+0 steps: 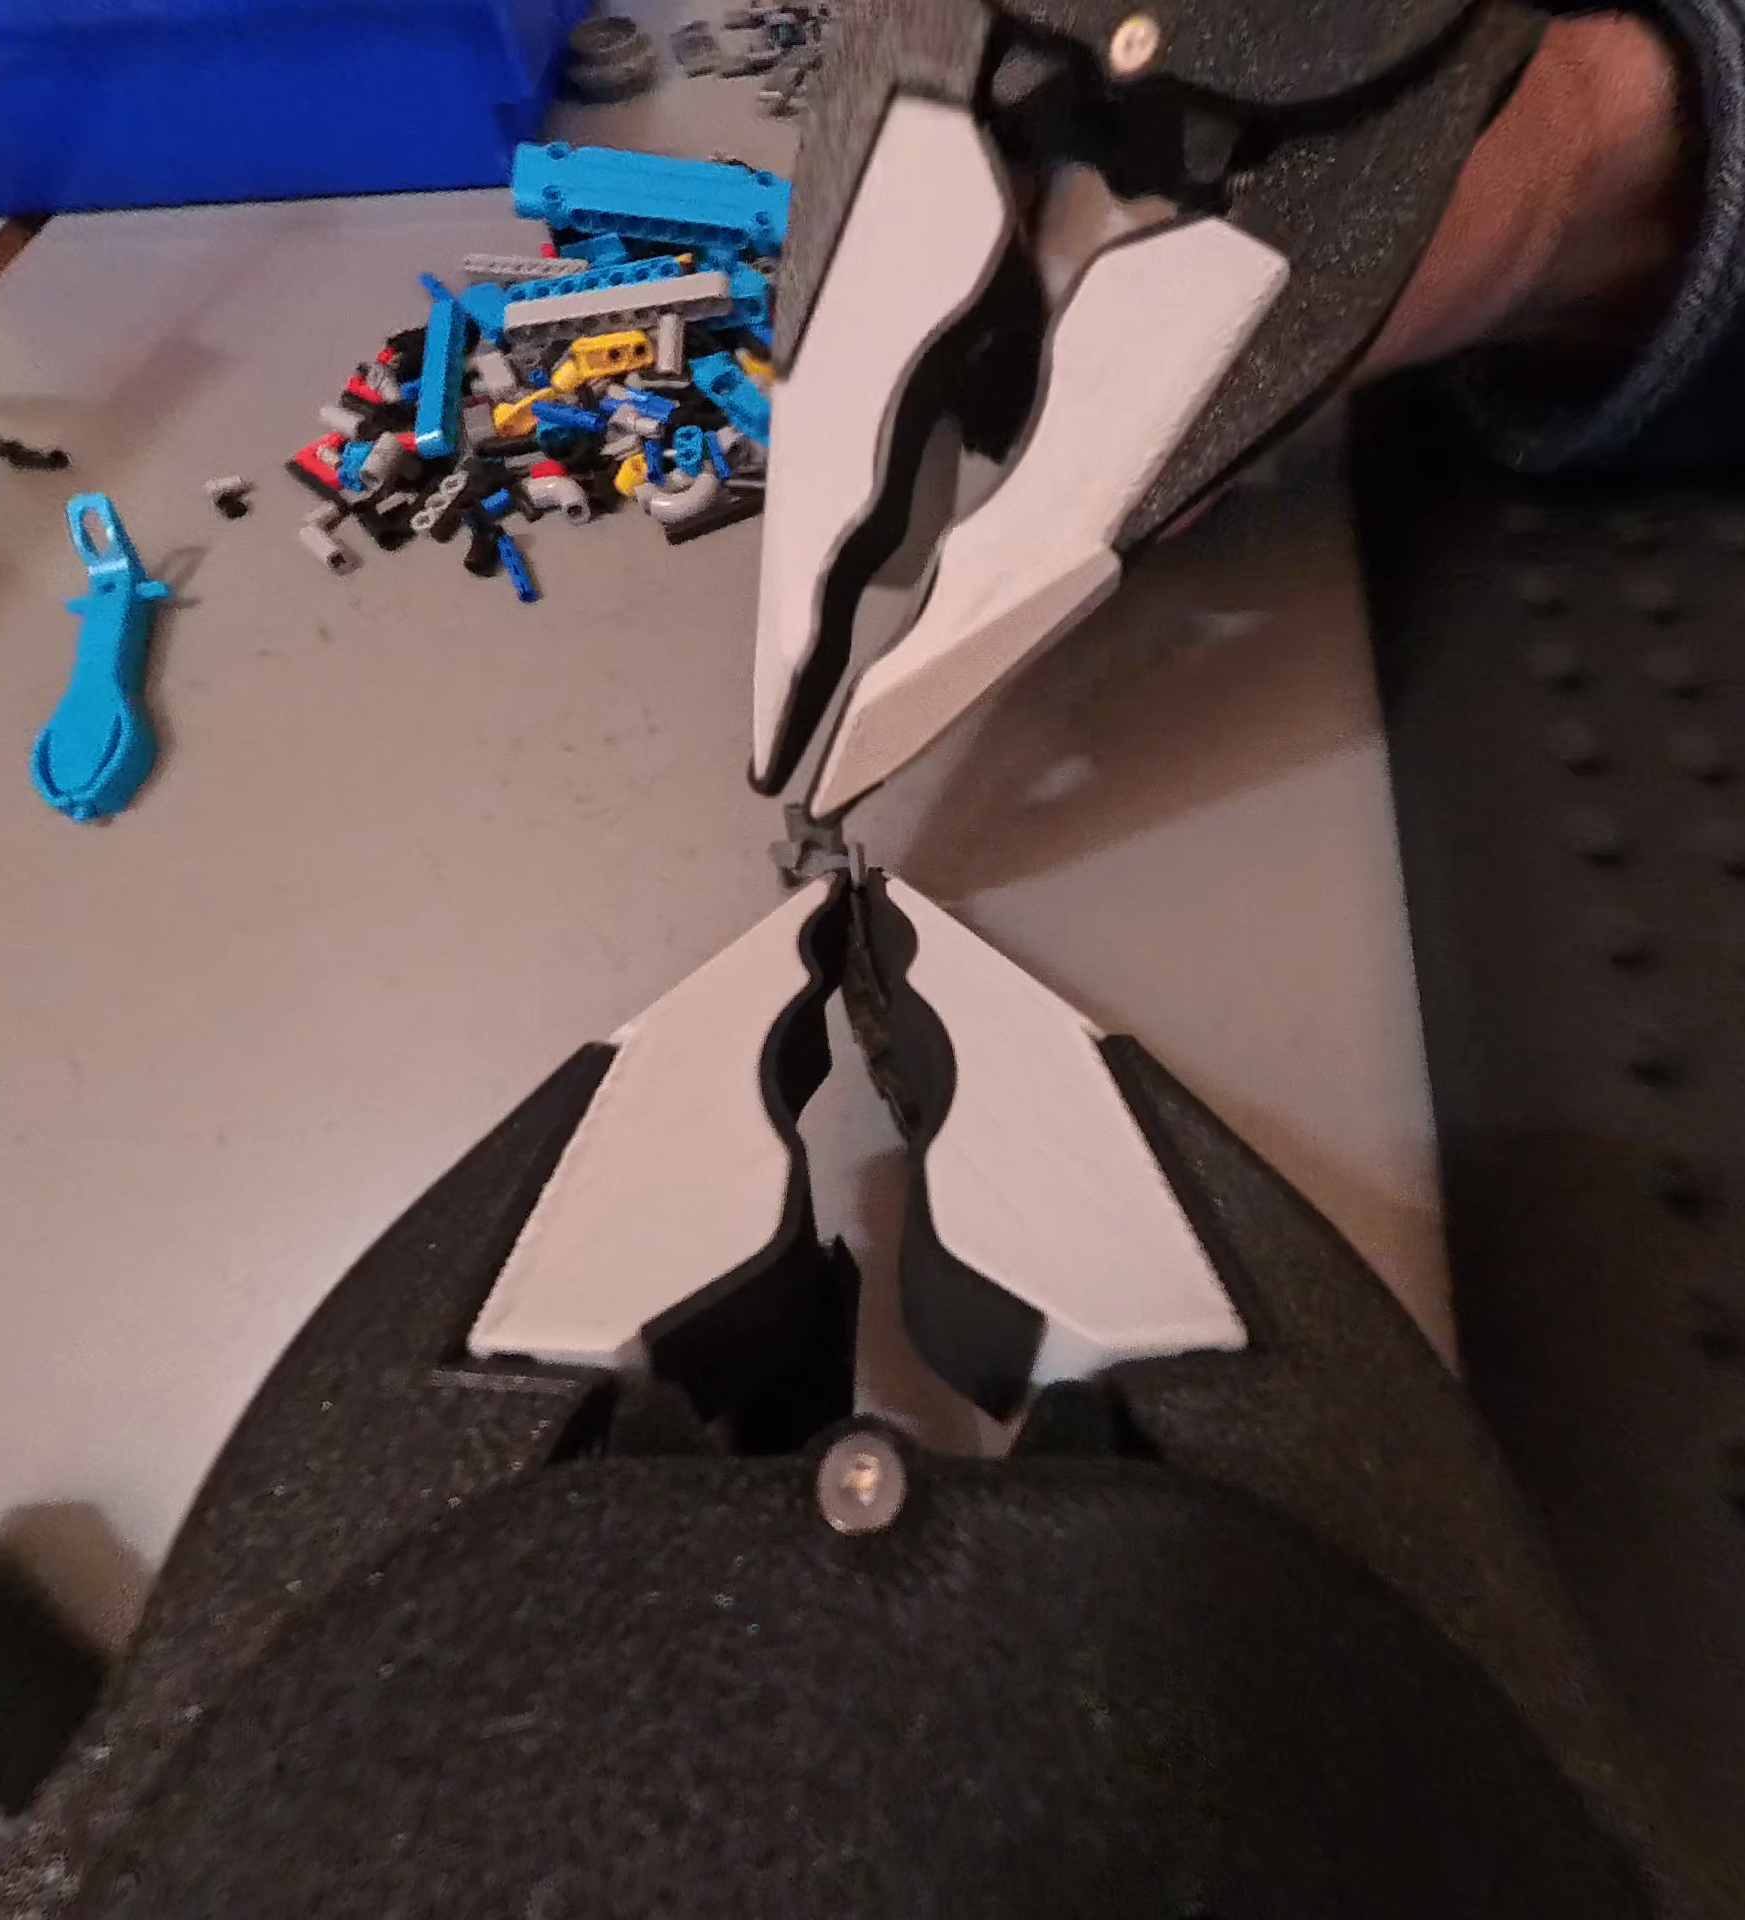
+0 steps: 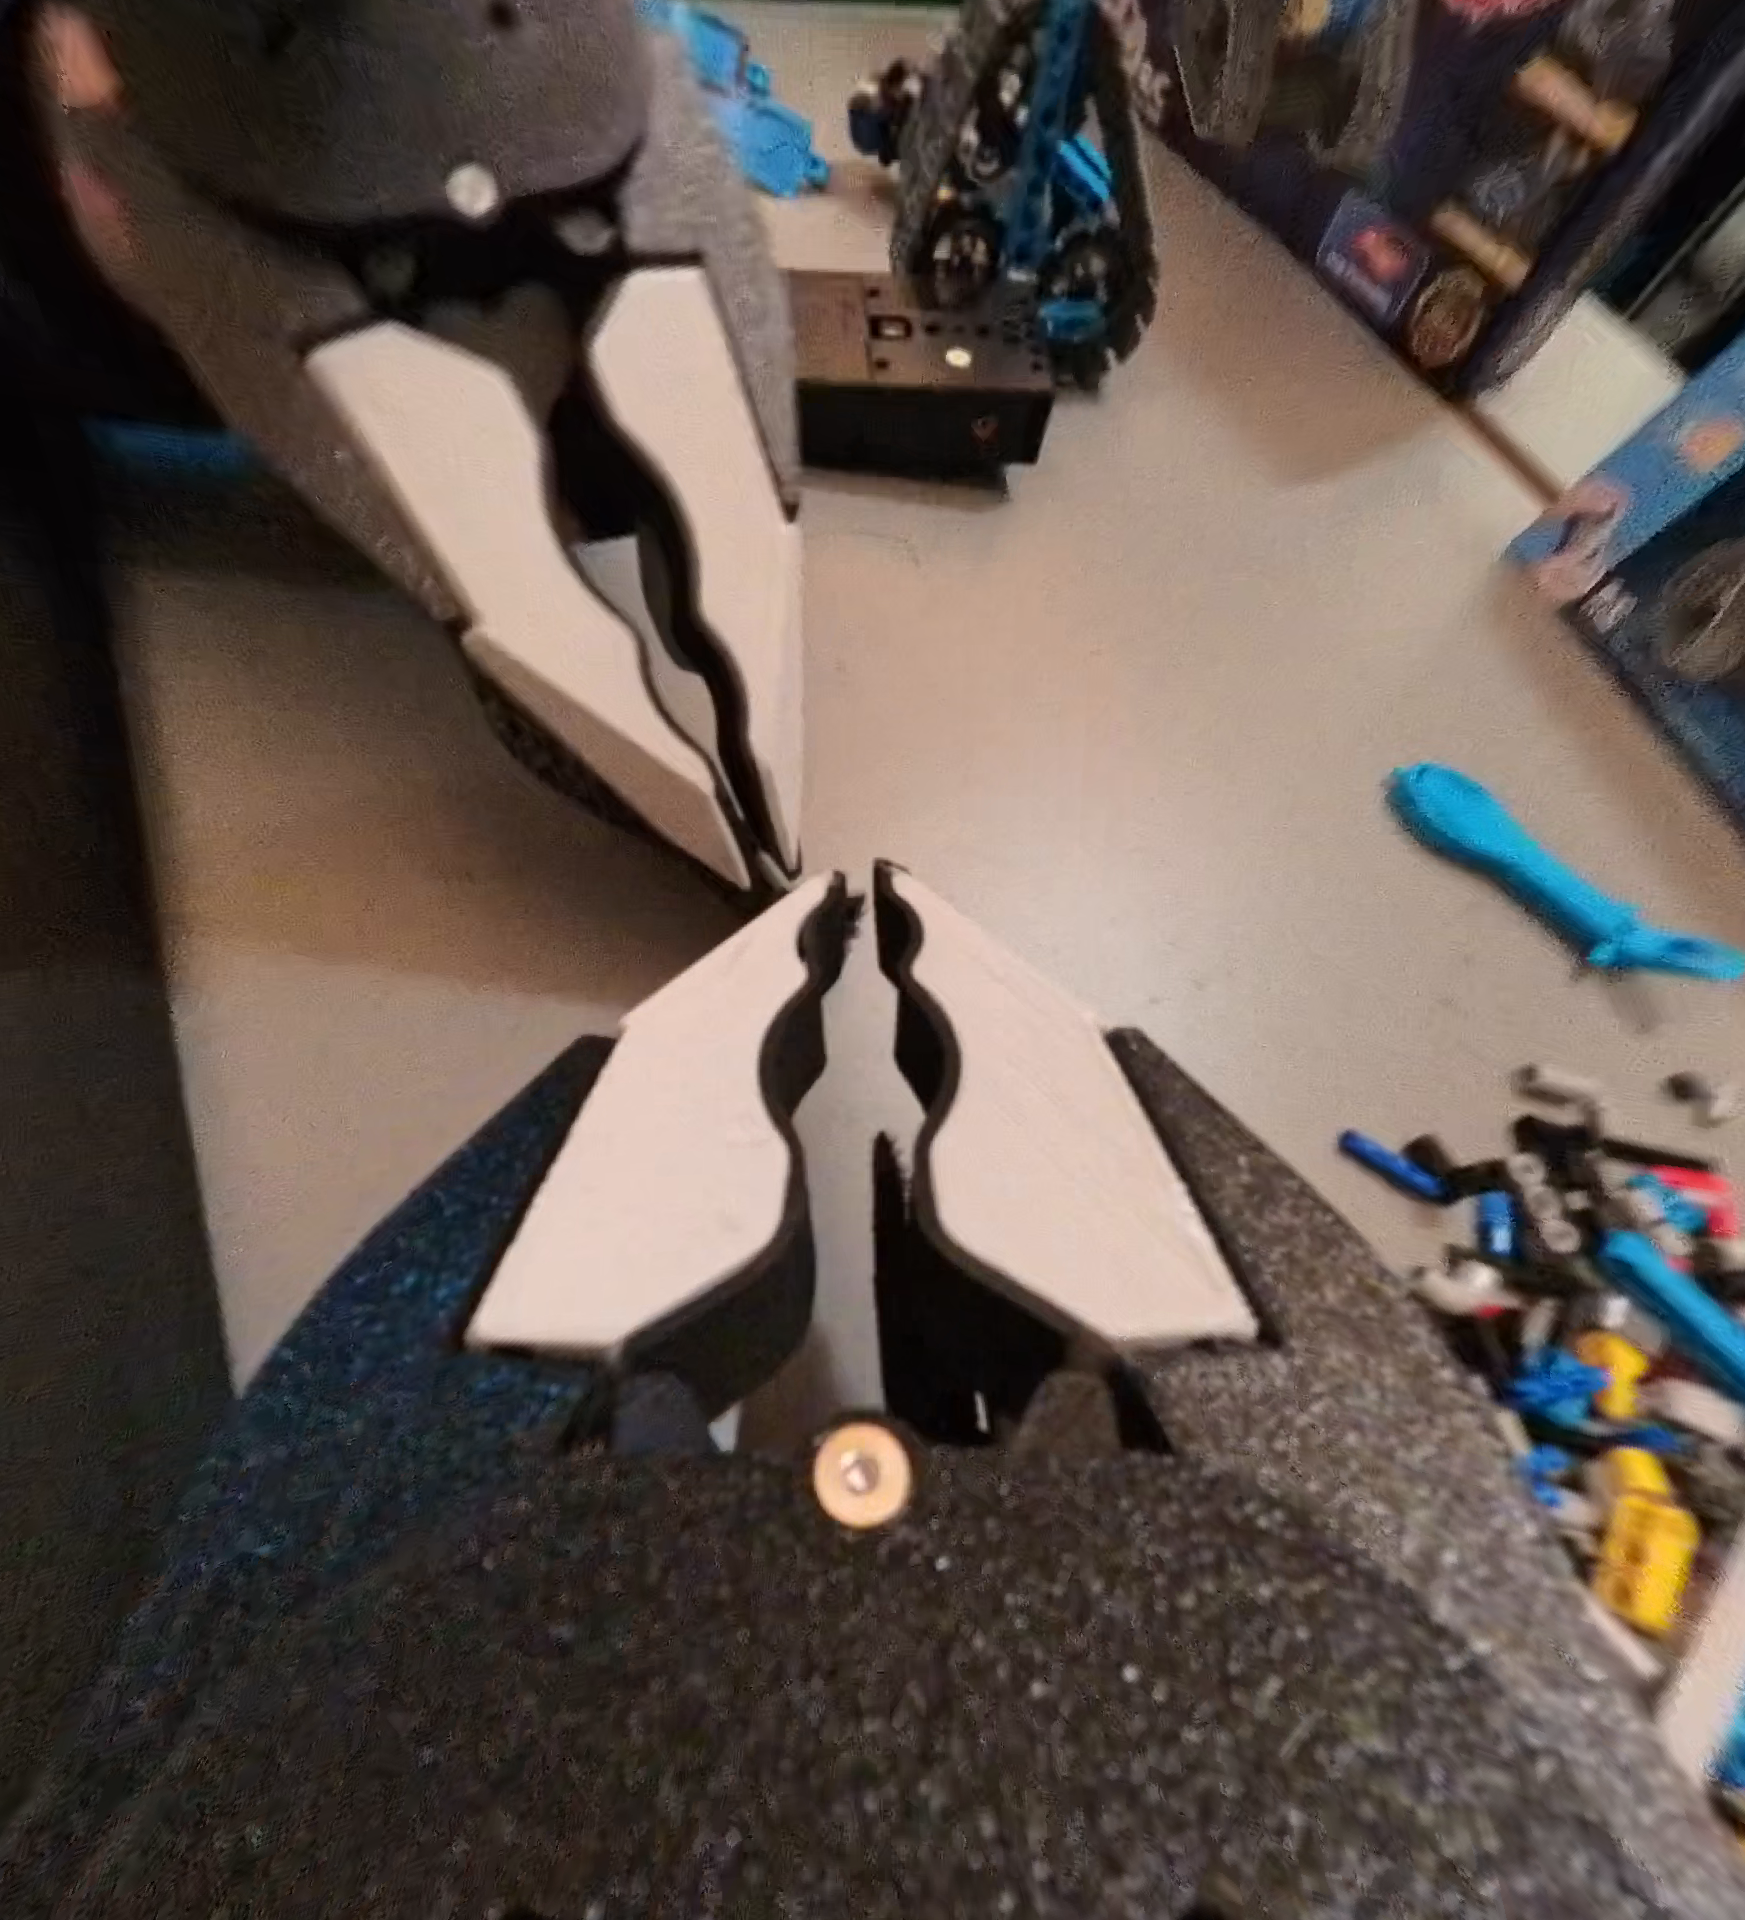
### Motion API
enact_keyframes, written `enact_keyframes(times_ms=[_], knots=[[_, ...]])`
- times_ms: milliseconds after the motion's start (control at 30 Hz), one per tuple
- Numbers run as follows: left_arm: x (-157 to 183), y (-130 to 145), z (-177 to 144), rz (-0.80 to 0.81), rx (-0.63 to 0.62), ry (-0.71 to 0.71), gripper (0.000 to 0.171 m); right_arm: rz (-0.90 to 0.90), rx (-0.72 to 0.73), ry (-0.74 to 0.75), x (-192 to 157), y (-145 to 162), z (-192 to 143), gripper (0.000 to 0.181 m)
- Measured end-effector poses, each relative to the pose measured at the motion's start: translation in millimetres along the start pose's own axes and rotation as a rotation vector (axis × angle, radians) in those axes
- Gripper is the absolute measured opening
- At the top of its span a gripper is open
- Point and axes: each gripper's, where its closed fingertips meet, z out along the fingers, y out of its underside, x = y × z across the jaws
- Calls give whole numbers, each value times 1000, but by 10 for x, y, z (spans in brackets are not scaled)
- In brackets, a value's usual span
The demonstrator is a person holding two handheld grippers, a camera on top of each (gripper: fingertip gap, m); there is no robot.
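Pin (image 1: 814,847), small and grey, sits mid-frame between two tips: left tool (image 1: 852,883) below, closed on a dark toothed strip and touching it; right tool (image 1: 795,784) above, nearly closed, grip unclear. Brick pile (image 1: 556,405) upper left on the surface (image 1: 380,935); no containers hold anything visible.

The two grippers meet tip to tip above the pale tabletop (image 1: 348,987), the left gripper (image 1: 852,883) and right gripper (image 1: 795,774) with a small grey piece (image 1: 814,844) between them; bare table lies open just beside them; farther off a pile of building pieces (image 1: 556,405) and a blue tool (image 1: 99,665) block the way; a black box (image 2: 915,400) and a tracked model (image 2: 1029,166) stand beyond.
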Motion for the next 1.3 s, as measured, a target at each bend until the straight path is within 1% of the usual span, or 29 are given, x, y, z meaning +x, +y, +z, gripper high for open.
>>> enact_keyframes(times_ms=[67, 100, 133, 200, 233, 267, 333, 400, 467, 500, 600, 667, 767, 900, 933, 967, 1000, 1033, 1067, 1100, 1133, 1167, 1200, 1267, 1300], knots=[[72, 9, -26, -38, 5, 92, 1, -162, 25, 26, -118, 0, -60, 4], [93, 22, -49, -53, 2, 133, 1, -218, 30, -12, -229, 10, -88, 11], [132, 37, -79, -61, 0, 184, 1, -230, 32, -71, -341, 21, -108, 13], [236, 75, -147, -95, -7, 302, 2, -198, 34, -191, -479, 38, -137, 27], [287, 93, -179, -100, -10, 349, 1, -175, 33, -238, -503, 47, -148, 30], [341, 106, -206, -95, -13, 390, 1, -151, 33, -291, -528, 57, -155, 30], [403, 114, -223, -71, -16, 419, 1, -111, 29, -376, -560, 74, -132, 26], [444, 112, -225, -45, -17, 425, 1, -102, 23, -441, -612, 71, -106, 21], [451, 113, -225, -42, -17, 425, 2, -110, 34, -466, -642, 40, -90, 12], [450, 113, -224, -43, -17, 425, 2, -119, 35, -472, -651, 33, -83, 3], [434, 116, -218, -51, -19, 425, 2, -99, 12, -496, -640, 42, -71, 2], [439, 108, -210, -87, -22, 451, 2, -63, -7, -527, -667, 52, -91, 1], [464, 103, -219, -73, -15, 460, 2, -157, -8, -480, -701, 55, -107, 1], [544, 109, -239, -62, -18, 503, 1, -167, 16, -543, -795, 61, -150, 1], [568, 111, -242, -57, -19, 513, 2, -167, 17, -574, -824, 66, -165, 1], [541, 117, -217, -55, -25, 482, 2, -175, 14, -630, -888, 77, -201, 0], [394, 192, -148, -56, -67, 389, 2, -155, -7, -849, -1197, 107, -364, 0], [256, 272, -114, -66, -111, 330, 6, -175, -33, -933, -1421, 139, -389, 1], [244, 248, -138, -76, -94, 340, 4, -279, -69, -912, -1468, 196, -354, 0], [285, 209, -167, -52, -65, 353, 4, -305, -95, -845, -1337, 126, -335, 0], [325, 182, -183, -40, -45, 363, 4, -303, -75, -775, -1174, 6, -330, 0], [330, 181, -182, -43, -44, 360, 4, -261, -9, -772, -1111, -148, -391, 0], [319, 190, -178, -45, -50, 356, 4, -240, 17, -759, -1060, -203, -424, 0], [299, 162, -169, -47, -38, 345, 4, -220, -54, -703, -929, -61, -419, 0], [287, 119, -165, -42, -15, 331, 3, -206, -68, -640, -812, -5, -414, 0]])
